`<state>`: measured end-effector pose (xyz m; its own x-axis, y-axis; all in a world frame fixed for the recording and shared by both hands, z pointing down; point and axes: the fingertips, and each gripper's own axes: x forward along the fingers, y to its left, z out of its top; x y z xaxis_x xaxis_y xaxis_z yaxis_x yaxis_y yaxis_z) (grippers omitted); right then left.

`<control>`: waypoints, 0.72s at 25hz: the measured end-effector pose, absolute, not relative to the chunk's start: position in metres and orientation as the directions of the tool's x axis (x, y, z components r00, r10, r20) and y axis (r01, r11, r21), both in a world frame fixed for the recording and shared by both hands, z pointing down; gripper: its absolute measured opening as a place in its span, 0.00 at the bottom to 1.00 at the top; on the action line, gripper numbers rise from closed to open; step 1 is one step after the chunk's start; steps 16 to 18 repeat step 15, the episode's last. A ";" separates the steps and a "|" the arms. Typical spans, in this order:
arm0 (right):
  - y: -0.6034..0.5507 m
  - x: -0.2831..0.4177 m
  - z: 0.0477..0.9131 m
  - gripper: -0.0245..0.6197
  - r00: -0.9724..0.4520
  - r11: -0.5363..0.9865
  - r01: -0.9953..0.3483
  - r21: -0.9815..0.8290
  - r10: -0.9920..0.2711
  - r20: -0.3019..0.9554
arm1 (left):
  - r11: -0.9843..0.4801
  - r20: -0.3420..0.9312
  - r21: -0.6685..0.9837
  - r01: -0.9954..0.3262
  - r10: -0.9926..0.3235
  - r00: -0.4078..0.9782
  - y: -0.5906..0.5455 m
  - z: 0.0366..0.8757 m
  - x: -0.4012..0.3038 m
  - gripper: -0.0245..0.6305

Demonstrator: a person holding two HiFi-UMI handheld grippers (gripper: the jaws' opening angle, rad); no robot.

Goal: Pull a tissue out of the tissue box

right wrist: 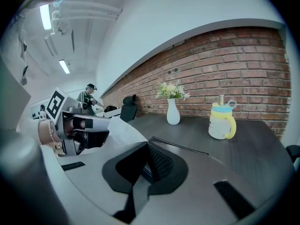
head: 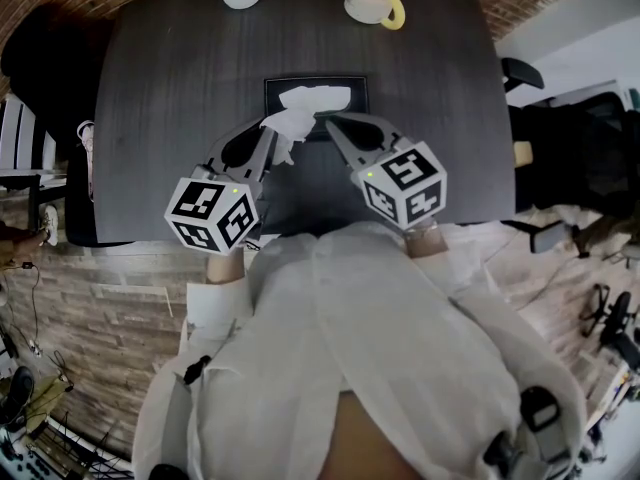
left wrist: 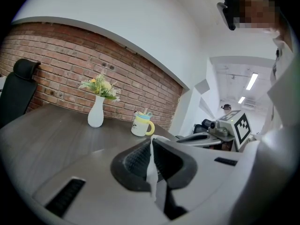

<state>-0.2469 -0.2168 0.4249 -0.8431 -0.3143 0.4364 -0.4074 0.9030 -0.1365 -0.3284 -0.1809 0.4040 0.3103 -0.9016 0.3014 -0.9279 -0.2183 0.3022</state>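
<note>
Dim, even light; ceiling strips glare; heavy fisheye bending, dark corners.

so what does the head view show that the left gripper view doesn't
Only the head view: the black rectangular tissue box on the dark wooden table. Only the left gripper view: flowers in the white ceramic vase. Both: the left gripper with jaws shut on the white tissue, the vase, the pale mug with a yellow handle, the right gripper.

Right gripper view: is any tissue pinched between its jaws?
No: the right gripper is shut on nothing white; the left gripper pinches the tissue.
</note>
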 end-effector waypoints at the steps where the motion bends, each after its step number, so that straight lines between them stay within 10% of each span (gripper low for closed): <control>1: -0.217 -0.247 0.425 0.04 -0.842 0.903 -0.408 -0.136 -0.314 0.438 | -0.218 0.303 0.304 -0.927 -0.901 0.311 -0.181 0.405 -0.328 0.05; 18: -0.223 -0.245 0.428 0.04 -0.839 0.894 -0.422 -0.153 -0.321 0.439 | -0.202 0.306 0.318 -0.926 -0.903 0.302 -0.181 0.409 -0.335 0.05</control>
